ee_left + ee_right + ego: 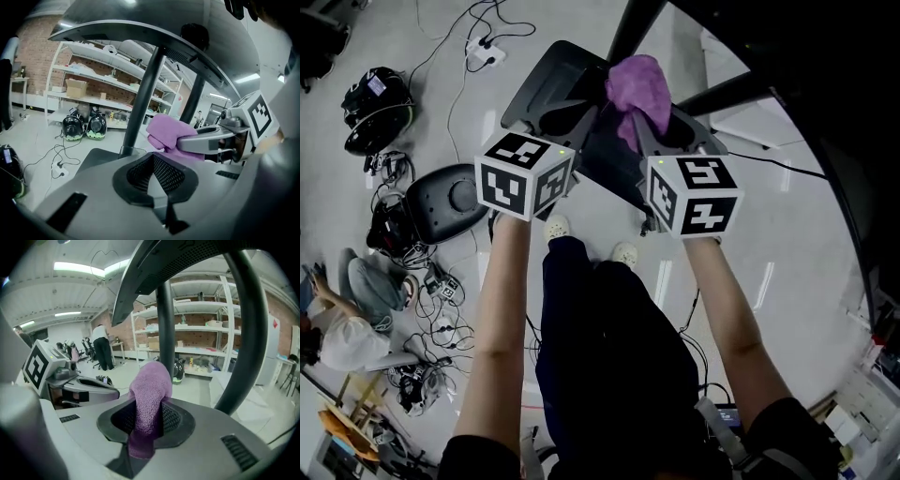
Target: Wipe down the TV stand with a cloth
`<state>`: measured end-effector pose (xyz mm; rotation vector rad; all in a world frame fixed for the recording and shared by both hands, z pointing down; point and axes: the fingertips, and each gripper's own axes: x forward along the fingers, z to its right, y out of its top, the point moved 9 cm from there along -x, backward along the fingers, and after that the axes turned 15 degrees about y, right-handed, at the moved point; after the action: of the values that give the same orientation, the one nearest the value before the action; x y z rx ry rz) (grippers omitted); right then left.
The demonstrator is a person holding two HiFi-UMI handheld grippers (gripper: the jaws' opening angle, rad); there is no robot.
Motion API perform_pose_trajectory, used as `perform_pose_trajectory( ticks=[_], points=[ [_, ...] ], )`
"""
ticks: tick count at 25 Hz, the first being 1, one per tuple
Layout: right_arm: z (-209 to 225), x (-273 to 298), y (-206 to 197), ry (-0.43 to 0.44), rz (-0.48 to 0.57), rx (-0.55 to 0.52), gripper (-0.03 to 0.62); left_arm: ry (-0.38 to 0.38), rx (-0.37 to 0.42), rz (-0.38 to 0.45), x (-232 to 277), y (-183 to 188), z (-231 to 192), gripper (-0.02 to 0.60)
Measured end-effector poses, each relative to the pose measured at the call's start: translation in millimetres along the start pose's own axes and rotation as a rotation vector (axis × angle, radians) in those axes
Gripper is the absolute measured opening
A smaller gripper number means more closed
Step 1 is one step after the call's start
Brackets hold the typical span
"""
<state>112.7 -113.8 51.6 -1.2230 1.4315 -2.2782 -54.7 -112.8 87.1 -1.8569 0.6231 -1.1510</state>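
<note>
Holding purple cloth (149, 394) in my right gripper (146, 423), jaws clamped on it, cloth bunched forward. Left gripper (157, 180) closed, empty. TV stand (165, 319) pole stands upright, dead ahead of cloth; right hand probably wipes.

Cloth (639, 89) purple; right gripper (145, 425) and left gripper (157, 180) grey with black mesh-patterned pads; marker cubes (525, 175) black-and-white squares; TV stand (165, 319) black; floor (787, 244) pale grey.
</note>
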Motion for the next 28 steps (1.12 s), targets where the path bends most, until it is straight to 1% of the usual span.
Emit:
perform_pose_trajectory(
  ticks=[3,7,10,12,15,19,23,28],
  points=[
    [21,6,8,-0.001,-0.044,-0.116,0.1,-0.012,0.022,-0.003,11,9,0,0.005],
    [40,28,16,0.021,-0.106,-0.289,0.1,-0.016,0.059,-0.013,26,20,-10,0.005],
    [53,45,23,0.046,-0.131,-0.379,0.1,-0.011,0.087,-0.018,33,26,-17,0.005],
    [60,53,28,0.08,-0.145,-0.424,0.1,-0.007,0.101,-0.02,36,30,-21,0.005],
    [63,72,32,0.163,-0.199,-0.49,0.1,0.001,0.101,-0.025,41,31,-32,0.005],
    [74,101,28,0.259,-0.297,-0.541,0.1,0.016,0.09,-0.036,45,28,-46,0.005],
    [88,129,25,0.35,-0.392,-0.535,0.1,0.035,0.071,-0.049,46,22,-62,0.005],
    [95,160,14,0.41,-0.524,-0.538,0.095,0.038,0.05,-0.06,49,16,-76,0.005]
  ],
)
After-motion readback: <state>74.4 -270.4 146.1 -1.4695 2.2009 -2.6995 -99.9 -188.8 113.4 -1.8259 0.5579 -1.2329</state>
